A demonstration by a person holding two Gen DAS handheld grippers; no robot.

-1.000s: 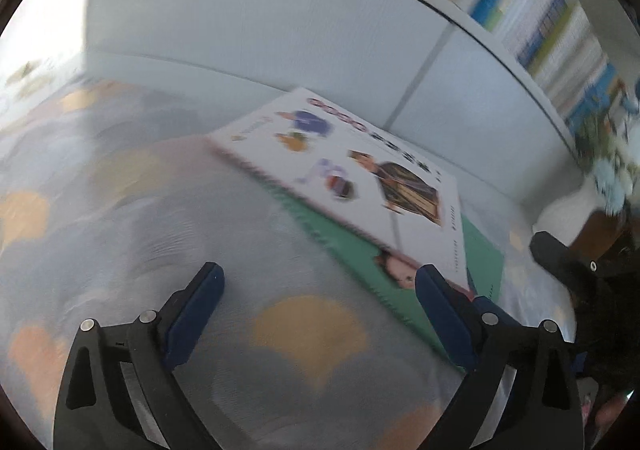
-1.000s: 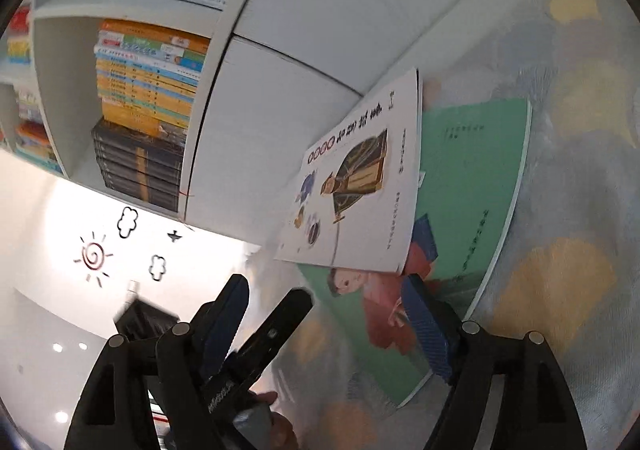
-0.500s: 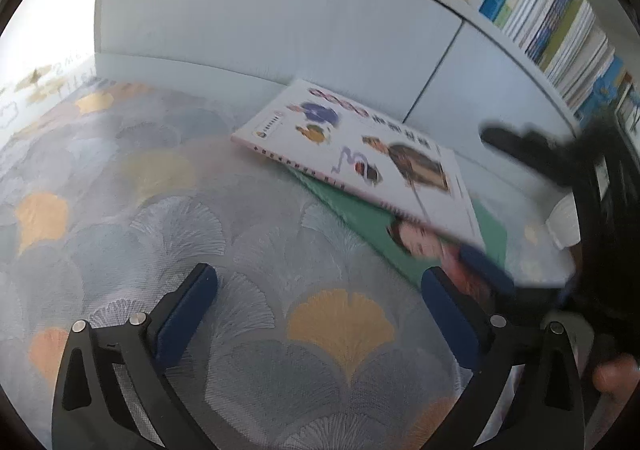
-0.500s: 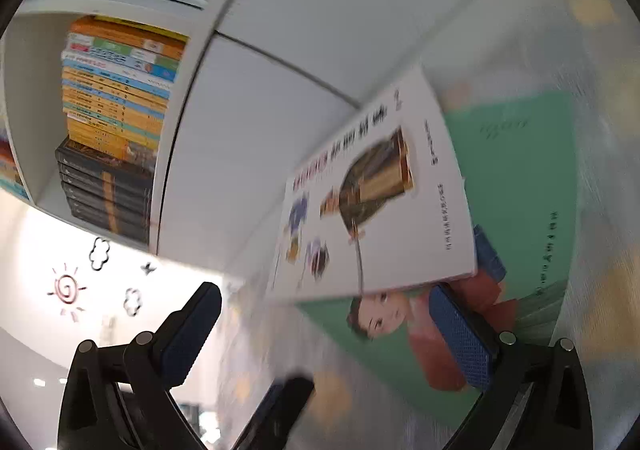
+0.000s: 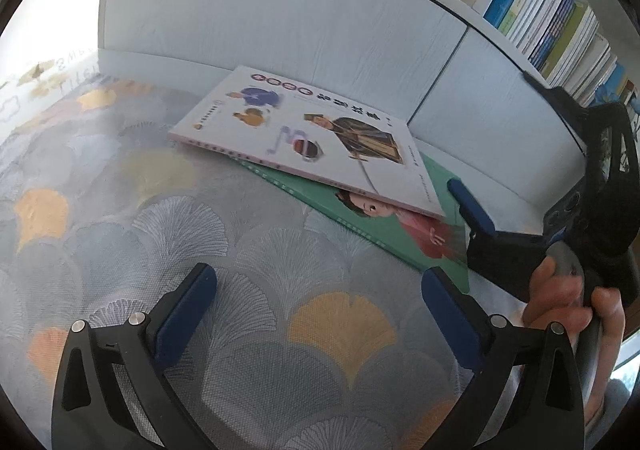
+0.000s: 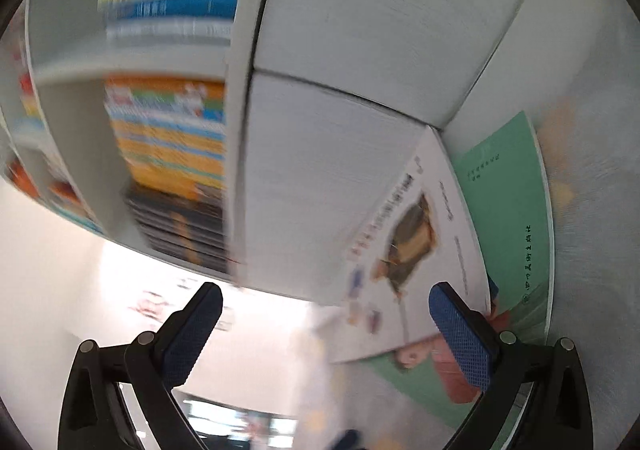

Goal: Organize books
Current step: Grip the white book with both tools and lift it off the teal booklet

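Two books are lying flat on a surface covered by a fan-patterned cloth (image 5: 248,234) in grey, blue and yellow; whether it is a counter or the floor cannot be told. A white book (image 5: 308,137) with cartoon figures and red circled characters on its cover is sitting on top of a green book (image 5: 384,230), skewed so that the green cover is sticking out past its near and right edges. Both are lying close against the white cabinet panels (image 5: 280,17) at the back.

Above the panels, rows of upright shelved books (image 5: 520,1) are showing their spines in the left wrist view. In the right wrist view the shelf compartments are blurred; orange, blue and dark spines are stacked there.

Left gripper (image 5: 316,306) is hovering over the cloth in front of the books, fingers (image 5: 184,314) spread wide and released, nothing between them, apart from the green cover's near corner.

Right gripper (image 6: 324,330) is coming in from the right of the stack, a hand (image 5: 572,298) wrapped round its handle. Its fingers (image 6: 460,330) are standing wide open, gripping nothing; one blue pad is lying just beside the white book's right corner, over the green cover. Contact with either book cannot be told
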